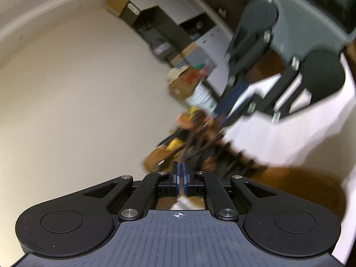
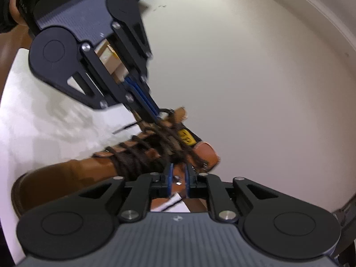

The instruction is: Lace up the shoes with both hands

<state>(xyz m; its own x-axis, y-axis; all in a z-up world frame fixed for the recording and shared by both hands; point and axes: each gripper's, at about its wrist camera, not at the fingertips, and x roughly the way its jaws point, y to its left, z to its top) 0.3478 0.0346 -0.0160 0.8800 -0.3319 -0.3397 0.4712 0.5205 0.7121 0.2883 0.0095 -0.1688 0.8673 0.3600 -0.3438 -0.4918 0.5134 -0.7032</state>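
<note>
The biggest risk we saw lay with the boot (image 2: 73, 173), which lay on its side on the white desk (image 2: 44, 122), toe toward eight o'clock in the right wrist view and its open top toward three o'clock. Nothing pinned it down, so a hard tug on a lace could have dragged or rolled it toward the desk edge.

Next came the laces (image 2: 133, 160). The dark cord was already crossed over the upper part of the boot in a loose tangle. A pull on the wrong strand would likely have tightened a snarl instead of a clean crossing.

The left fingers (image 2: 142, 98) reached in from eleven o'clock with only a thin slit between them, tips at the cord beside the pull loop (image 2: 165, 111). The blur kept us from telling whether they pinched a strand; a thin cord could have slipped out of so narrow a bite.

The right fingers (image 2: 169, 178) stood apart at six o'clock with bare leather showing in the gap, clamped on nothing. Closing there risked catching leather rather than lace. Both sets of tips were near each other and could have collided.

Around the desk we saw a broad pale floor (image 2: 244, 77). In the left wrist view, dark and white shelves (image 1: 155, 29) ran from twelve toward two o'clock, with cardboard boxes (image 1: 184, 84) stacked near the centre.
</note>
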